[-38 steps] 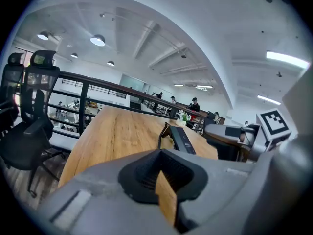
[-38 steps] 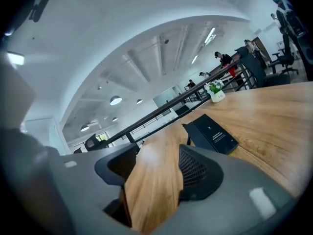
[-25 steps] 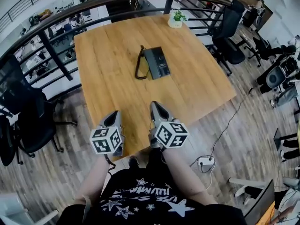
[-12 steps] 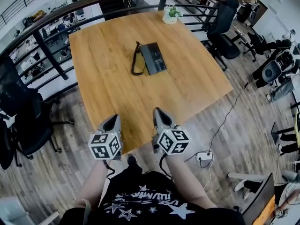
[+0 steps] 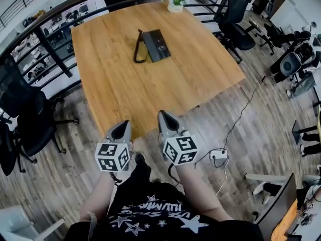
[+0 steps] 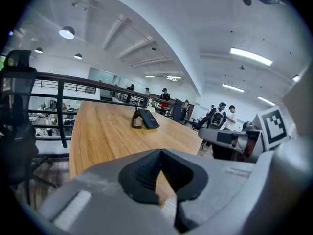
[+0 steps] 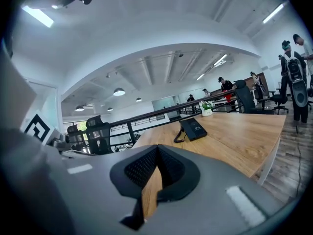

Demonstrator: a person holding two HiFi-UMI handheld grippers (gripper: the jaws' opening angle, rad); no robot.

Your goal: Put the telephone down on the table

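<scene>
The black desk telephone (image 5: 156, 38) lies flat on the wooden table (image 5: 125, 84) toward its far side, with its handset and coiled cord (image 5: 138, 46) along its left edge. Neither gripper touches it. My left gripper (image 5: 122, 126) and right gripper (image 5: 164, 116) hang side by side just off the table's near edge, over the floor, both shut and empty. In the left gripper view the telephone (image 6: 145, 118) shows far off beyond the closed left gripper (image 6: 159, 153). In the right gripper view the telephone (image 7: 192, 129) lies well beyond the closed right gripper (image 7: 157, 150).
A small potted plant (image 5: 175, 1) stands at the table's far edge. A dark railing (image 5: 50, 41) runs behind and left of the table. Black office chairs stand at the left (image 5: 22, 119) and far right (image 5: 235, 19). A power strip (image 5: 219, 157) lies on the floor at right.
Both grippers have drawn back from over the table's near edge to beyond it, still shut. The table and telephone now sit farther away and higher in the head view.
</scene>
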